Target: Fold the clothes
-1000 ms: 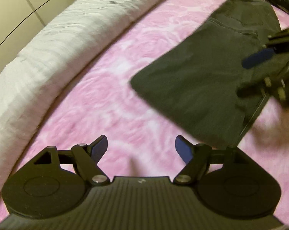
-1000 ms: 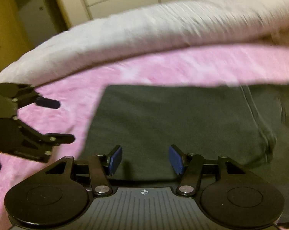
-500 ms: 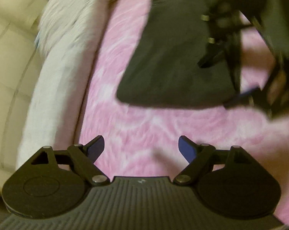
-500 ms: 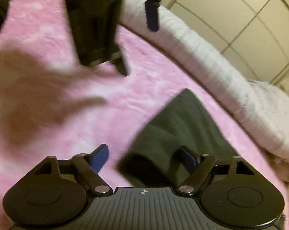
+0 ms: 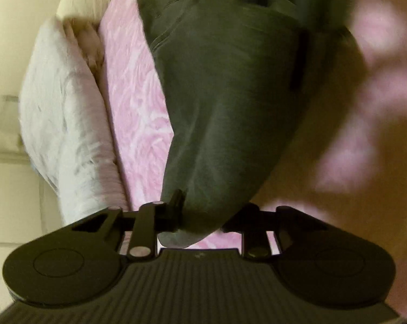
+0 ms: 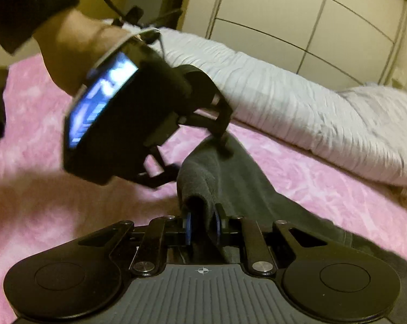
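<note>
A dark grey garment (image 5: 225,94) lies on a pink bedspread (image 5: 138,113), stretching away from my left gripper (image 5: 208,213). The left gripper's jaws have narrowed around the garment's near corner, which fills the gap between them. In the right wrist view my right gripper (image 6: 202,228) is shut on a raised fold of the garment (image 6: 244,183), held between its blue pads (image 6: 188,229). The left gripper (image 6: 196,162) grips the same edge just ahead and to the left, held by a person's bare forearm (image 6: 68,40). The edge is lifted off the bed.
A rolled white duvet (image 6: 298,108) runs along the far side of the bedspread (image 6: 325,189), also at the left in the left wrist view (image 5: 65,124). Cream wardrobe doors (image 6: 311,13) stand behind it. A lit screen (image 6: 103,94) sits on the left gripper's body.
Both grippers were open above the bed. They have swung down to the garment's edge and closed on it, side by side, and the edge has come up off the bedspread.
</note>
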`<state>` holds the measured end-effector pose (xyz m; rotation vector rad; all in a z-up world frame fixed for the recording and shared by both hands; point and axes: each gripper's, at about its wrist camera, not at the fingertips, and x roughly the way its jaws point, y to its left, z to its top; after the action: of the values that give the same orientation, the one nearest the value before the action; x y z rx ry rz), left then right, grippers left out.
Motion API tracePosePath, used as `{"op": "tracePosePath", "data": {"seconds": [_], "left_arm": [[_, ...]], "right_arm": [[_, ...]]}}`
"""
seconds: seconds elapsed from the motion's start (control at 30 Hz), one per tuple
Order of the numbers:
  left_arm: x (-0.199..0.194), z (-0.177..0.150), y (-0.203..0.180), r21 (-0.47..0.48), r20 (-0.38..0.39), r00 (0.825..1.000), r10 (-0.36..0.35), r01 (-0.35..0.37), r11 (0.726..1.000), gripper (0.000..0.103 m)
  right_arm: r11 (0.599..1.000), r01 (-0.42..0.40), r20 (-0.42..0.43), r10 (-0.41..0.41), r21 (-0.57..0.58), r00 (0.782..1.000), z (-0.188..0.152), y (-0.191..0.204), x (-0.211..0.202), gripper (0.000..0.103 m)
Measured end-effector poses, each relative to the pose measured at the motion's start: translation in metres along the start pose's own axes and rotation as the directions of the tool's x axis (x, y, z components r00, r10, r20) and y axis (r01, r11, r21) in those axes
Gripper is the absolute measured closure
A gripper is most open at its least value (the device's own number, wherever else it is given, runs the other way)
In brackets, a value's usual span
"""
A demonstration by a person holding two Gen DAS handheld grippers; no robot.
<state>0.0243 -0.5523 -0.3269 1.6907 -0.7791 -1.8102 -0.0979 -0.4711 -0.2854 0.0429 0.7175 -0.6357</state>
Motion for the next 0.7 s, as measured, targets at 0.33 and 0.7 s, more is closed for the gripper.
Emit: {"op": "tracePosePath", "data": {"seconds": [0.33,0.7], "left_arm": [[-0.018,0.008,0.027,-0.094,-0.012,0.998,-0.056,0.055,0.994,0.087],[-0.045,0.01,0.035,-0.194,-0.014,0.998,-0.055,0.051,0.98,0.091]], "right_arm": [[0.975,0.152,0.027,-0.15,-0.162,0.988,-0.035,0.016,-0.008,0.018],[0.966,0.218,-0.053,-0.227,-0.139,0.972,-0.034,0.023,0.018,0.02]]}}
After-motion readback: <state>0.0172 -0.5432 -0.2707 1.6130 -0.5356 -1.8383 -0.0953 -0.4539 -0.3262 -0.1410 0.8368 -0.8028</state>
